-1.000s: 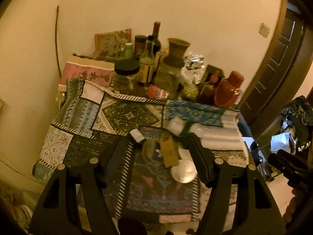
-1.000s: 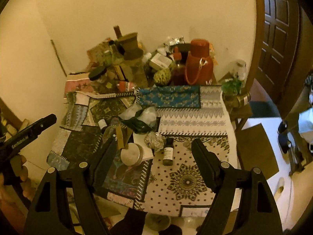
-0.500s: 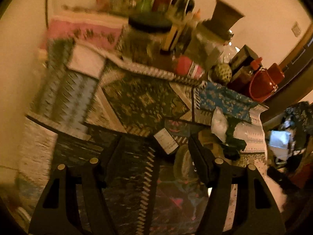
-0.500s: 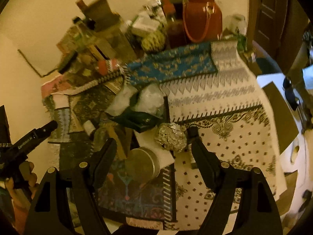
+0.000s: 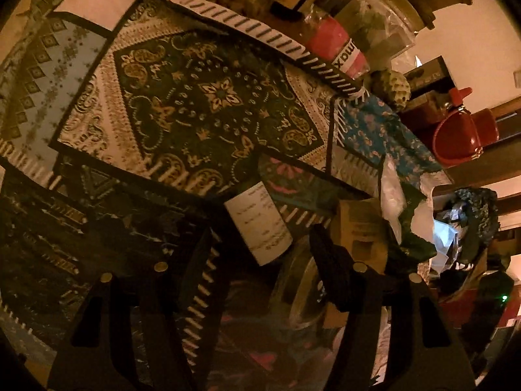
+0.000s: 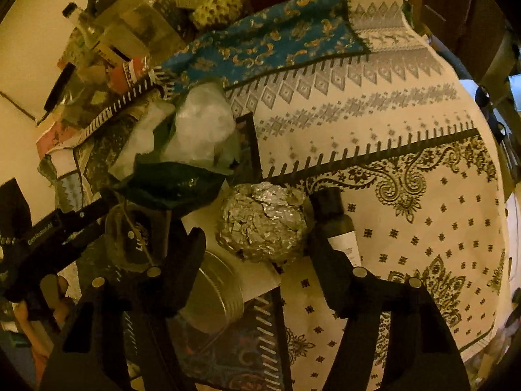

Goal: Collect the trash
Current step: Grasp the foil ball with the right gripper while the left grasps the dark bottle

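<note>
Foil ball (image 6: 262,221): one crumpled silver ball, sitting on a white paper sheet (image 6: 250,273) on the patterned tablecloth (image 6: 407,150), between the two fingers of the right gripper (image 6: 257,241).
Right gripper fingers: partly apart and closing; the foil ball lies in the gap, and no pad visibly presses on it.
Small bottle (image 6: 338,224): one dark bottle with a white label, lying just beside the right-hand finger, close to the foil.
Round tin (image 6: 215,296): one, metal, lying on its side below the foil; its inside cannot be made out.
Clear cup (image 6: 136,231): one, lying near the tin; contents unclear.
Plastic bags (image 6: 198,130): two pale crumpled ones over a dark green wrapper (image 6: 169,185), behind the foil.
Left gripper (image 5: 260,238): fingers partly apart and closing; a white-labelled bottle (image 5: 260,221) lies between the tips, with no pad clearly on it.
Brown box (image 5: 361,228): one, just behind the left gripper's right-hand finger.
Far edge of table: a cluster of jars and bottles, among them a red jug (image 5: 462,137).
</note>
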The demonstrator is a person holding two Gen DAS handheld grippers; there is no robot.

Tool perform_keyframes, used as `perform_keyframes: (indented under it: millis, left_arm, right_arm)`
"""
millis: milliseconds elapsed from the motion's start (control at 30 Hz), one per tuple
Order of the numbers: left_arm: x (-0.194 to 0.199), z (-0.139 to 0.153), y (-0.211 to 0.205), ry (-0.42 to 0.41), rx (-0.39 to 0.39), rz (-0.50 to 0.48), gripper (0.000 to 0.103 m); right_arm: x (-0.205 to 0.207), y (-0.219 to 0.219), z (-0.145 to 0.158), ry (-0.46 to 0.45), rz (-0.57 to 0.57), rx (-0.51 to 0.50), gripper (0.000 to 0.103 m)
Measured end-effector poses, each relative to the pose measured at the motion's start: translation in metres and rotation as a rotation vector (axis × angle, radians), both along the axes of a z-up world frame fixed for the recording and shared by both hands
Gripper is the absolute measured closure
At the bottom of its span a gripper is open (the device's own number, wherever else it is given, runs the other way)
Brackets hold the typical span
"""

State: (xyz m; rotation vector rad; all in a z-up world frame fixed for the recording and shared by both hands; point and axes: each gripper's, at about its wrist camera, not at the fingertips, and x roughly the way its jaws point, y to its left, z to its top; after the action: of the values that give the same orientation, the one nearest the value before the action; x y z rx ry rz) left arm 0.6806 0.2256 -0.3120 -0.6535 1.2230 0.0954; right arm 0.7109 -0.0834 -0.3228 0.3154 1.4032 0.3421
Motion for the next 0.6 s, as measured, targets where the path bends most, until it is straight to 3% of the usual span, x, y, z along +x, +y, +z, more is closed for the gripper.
perform_keyframes:
  millis: [167,300,367,600]
  left_arm:
    - [0.007,-0.008,0.002,0.017,-0.028,0.024,0.050]
    - [0.015,-0.010,0.003,0.011,-0.024,0.034,0.055]
    - [0.019,-0.010,-0.001,0.013,0.016,0.022,0.061]
    - [0.026,-0.001,-0.017,-0.013,0.196,-0.069,0.062]
  right_arm:
    - [0.001,0.006,-0.005,0.009,0.027,0.001,0.054]
    - [0.005,0.009,-0.007,0.013,0.029,0.003,0.054]
    - [0.008,0.008,-0.008,0.022,0.013,0.007,0.054]
    - [0.021,0.001,0.001,-0.001,-0.032,0.011,0.054]
